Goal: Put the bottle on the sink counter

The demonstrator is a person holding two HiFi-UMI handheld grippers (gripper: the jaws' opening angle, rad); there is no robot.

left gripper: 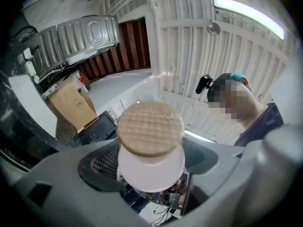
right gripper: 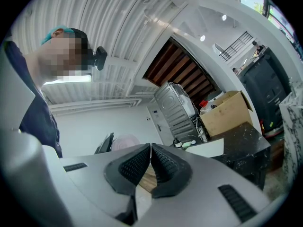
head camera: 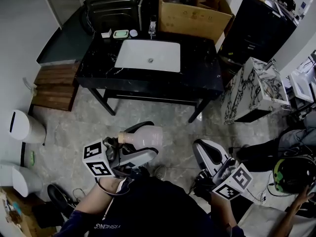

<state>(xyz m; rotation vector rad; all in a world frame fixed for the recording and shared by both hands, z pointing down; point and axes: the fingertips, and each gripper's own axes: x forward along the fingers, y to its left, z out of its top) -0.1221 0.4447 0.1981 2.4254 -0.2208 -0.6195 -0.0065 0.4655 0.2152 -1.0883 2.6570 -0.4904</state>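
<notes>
Bottle [head camera: 142, 137], pale with a cork cap [head camera: 121, 138], lies sideways in the left gripper [head camera: 140, 144] in the head view, with its cap toward 9 o'clock. The black sink counter [head camera: 197, 75] stands well apart at 12 o'clock, and the right gripper [head camera: 210, 154] is at 3 o'clock of the bottle. In the left gripper view, the jaws clamp the bottle, cork cap facing the camera. In the right gripper view, the jaws are pressed together with nothing between them, and the sink counter shows at 3 o'clock.
</notes>
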